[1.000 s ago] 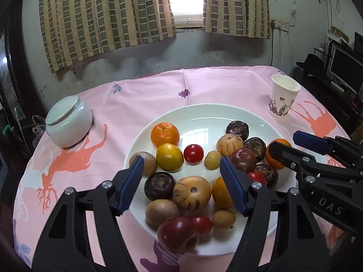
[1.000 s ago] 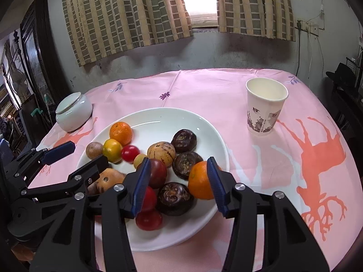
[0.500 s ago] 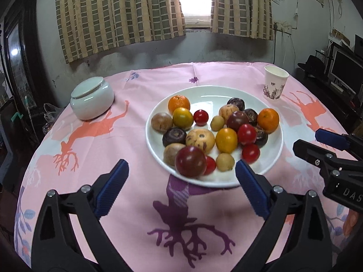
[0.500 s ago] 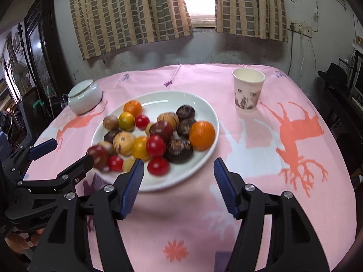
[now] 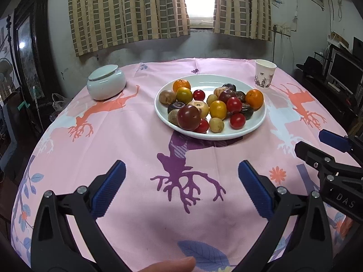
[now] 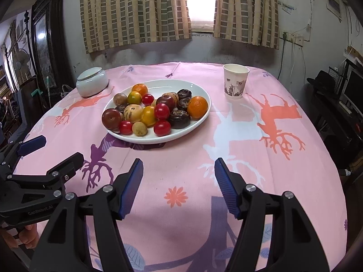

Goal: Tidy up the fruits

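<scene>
While both tools hang over the near part of the table, nothing sits between either pair of jaws.

Left gripper (image 5: 181,187): jaws spread wide, have just been opening, empty, only bare cloth between the blue pads; near edge, left of the other tool.
Right gripper (image 6: 178,182): jaws parted about halfway, opened further a moment back, empty; near edge, right side (its black arm and blue tip show at the right of the left wrist view).
Hand: a fingertip (image 5: 168,265) at the bottom of the left view; fingers (image 6: 25,235) under the left tool in the right view.
Tablecloth (image 5: 127,140): pink, with orange deer, purple tree, small flowers.
Plate (image 5: 258,122): white, round, mid-table, beyond both tools, well apart from the pads.
Fruits (image 5: 217,110): all piled on the plate, none off it; two oranges, red cherry tomatoes, yellow rounds, dark purple ones, tan striped ones, a big dark red one (image 5: 188,117) at the near left rim.
Orange (image 6: 197,107): right edge of the pile, touching a dark fruit.
Paper cup (image 6: 235,81): upright, far right of the plate, apart from it.
Lidded jar (image 5: 106,82): pale green, lid on, far left of the plate.
Curtains (image 5: 127,11): checked, far wall, bright window gap between.
</scene>
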Available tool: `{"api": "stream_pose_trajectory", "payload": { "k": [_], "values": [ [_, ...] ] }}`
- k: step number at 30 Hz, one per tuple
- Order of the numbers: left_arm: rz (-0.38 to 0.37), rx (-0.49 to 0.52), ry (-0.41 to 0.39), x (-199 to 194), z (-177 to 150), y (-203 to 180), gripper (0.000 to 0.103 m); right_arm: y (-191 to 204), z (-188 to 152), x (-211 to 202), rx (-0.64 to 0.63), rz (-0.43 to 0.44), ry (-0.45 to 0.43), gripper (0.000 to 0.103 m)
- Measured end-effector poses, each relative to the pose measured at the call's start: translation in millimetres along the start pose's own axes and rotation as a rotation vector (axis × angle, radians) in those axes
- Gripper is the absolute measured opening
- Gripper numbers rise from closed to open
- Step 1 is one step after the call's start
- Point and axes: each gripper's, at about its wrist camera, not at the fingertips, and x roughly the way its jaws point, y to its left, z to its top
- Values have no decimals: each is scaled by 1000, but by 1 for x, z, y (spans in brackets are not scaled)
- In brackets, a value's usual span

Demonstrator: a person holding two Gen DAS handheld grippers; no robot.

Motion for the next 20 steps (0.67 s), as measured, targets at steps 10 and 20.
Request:
{"api": "stream_pose_trajectory", "payload": {
  "k": [10, 20],
  "values": [
    [-28, -35, 12, -3, -14, 5, 101, 6, -15, -5, -7, 1, 3, 66],
    [-2, -29, 81, 18, -45, 6, 101, 14, -51, 17, -25, -16, 131, 68]
  ]
}}
